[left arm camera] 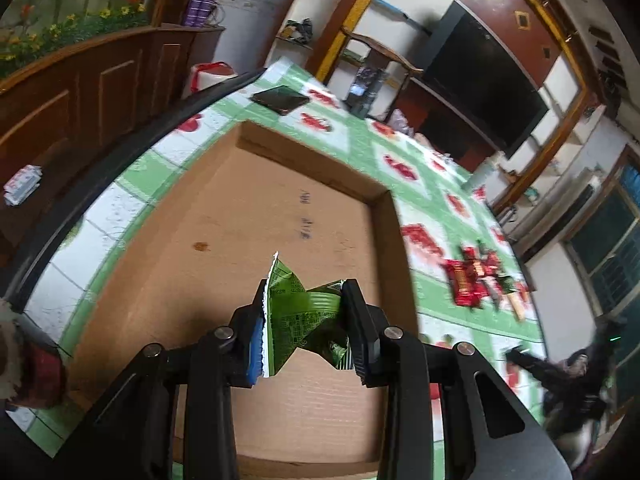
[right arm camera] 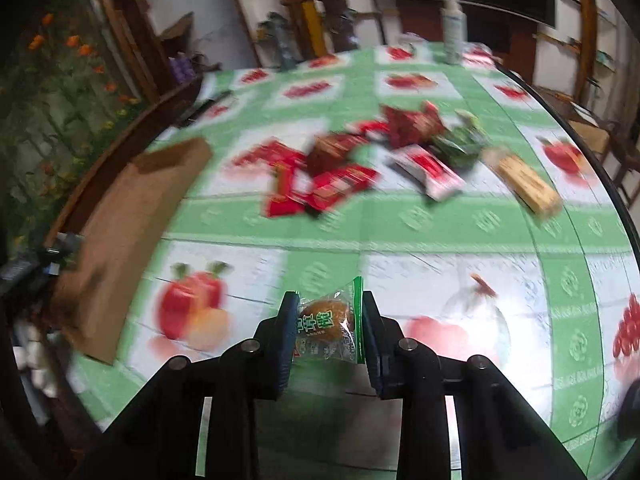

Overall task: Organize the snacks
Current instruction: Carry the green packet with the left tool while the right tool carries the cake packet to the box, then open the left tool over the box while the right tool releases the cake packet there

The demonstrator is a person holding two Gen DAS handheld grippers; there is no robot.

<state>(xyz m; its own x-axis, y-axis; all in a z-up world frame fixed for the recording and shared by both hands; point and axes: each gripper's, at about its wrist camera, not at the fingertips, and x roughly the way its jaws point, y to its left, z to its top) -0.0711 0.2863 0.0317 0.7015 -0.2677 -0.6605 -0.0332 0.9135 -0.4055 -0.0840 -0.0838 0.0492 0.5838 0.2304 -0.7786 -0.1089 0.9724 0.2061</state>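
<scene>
The left gripper (left arm camera: 304, 320) jaws pinch a crumpled green packet (left arm camera: 300, 320) over the cardboard box (left arm camera: 240, 208); held by an edge, it may slip out early. The right gripper (right arm camera: 330, 328) jaws clamp a clear-wrapped cake (right arm camera: 326, 326) above the bench (right arm camera: 400, 236), well away from the box, and could crush it.

Right wrist view: snack pile (right arm camera: 384, 160) beyond the cardboard box (right arm camera: 132, 236) is motion-blurred; wrapper print illegible. Box's near end is cut off by the frame edge. Left wrist view: snacks (left arm camera: 484, 280) right of the box (left arm camera: 256, 216) too small to identify.
</scene>
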